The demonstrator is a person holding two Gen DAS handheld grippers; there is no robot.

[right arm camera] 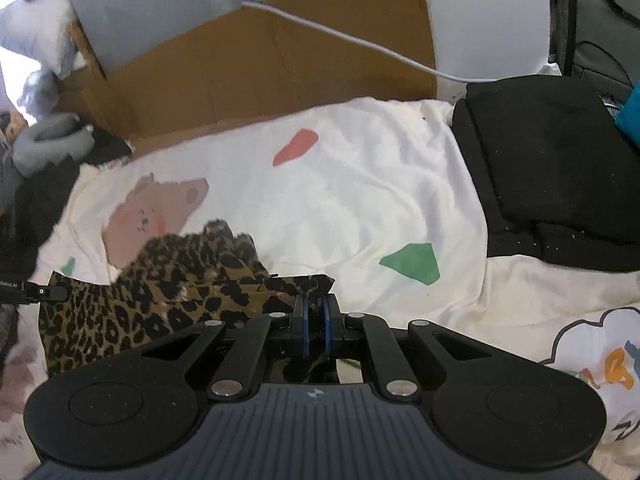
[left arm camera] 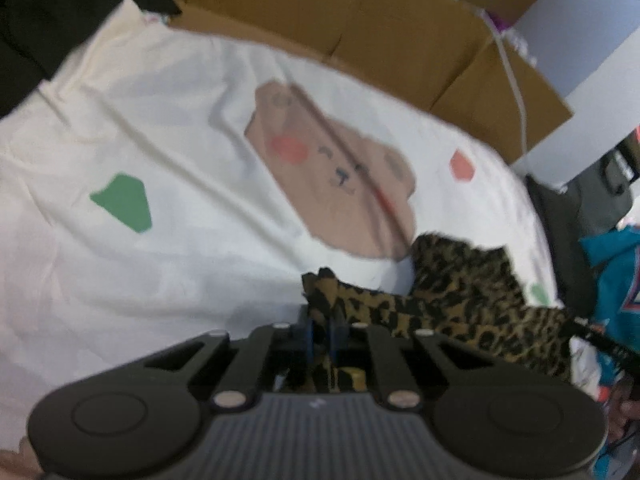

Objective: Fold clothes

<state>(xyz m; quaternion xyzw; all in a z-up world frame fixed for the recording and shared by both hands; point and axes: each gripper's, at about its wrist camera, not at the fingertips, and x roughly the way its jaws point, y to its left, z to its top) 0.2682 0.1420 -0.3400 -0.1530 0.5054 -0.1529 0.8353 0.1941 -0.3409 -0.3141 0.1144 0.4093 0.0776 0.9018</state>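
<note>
A leopard-print garment (left arm camera: 460, 292) is stretched between my two grippers above a white bedsheet (left arm camera: 160, 140) printed with a bear and coloured shapes. My left gripper (left arm camera: 320, 316) is shut on one corner of the garment, which trails away to the right. My right gripper (right arm camera: 316, 308) is shut on another corner of the same garment (right arm camera: 168, 280), which bunches and spreads to the left over the sheet (right arm camera: 360, 184). The other gripper's tip (right arm camera: 44, 291) shows at the garment's far left edge in the right wrist view.
Flattened brown cardboard (left arm camera: 360, 20) leans along the far side of the bed (right arm camera: 260, 68), with a white cable (right arm camera: 360, 40) across it. A black folded cloth pile (right arm camera: 560, 168) lies at the right. A teal garment (left arm camera: 616, 280) and grey items (right arm camera: 48, 144) sit at the edges.
</note>
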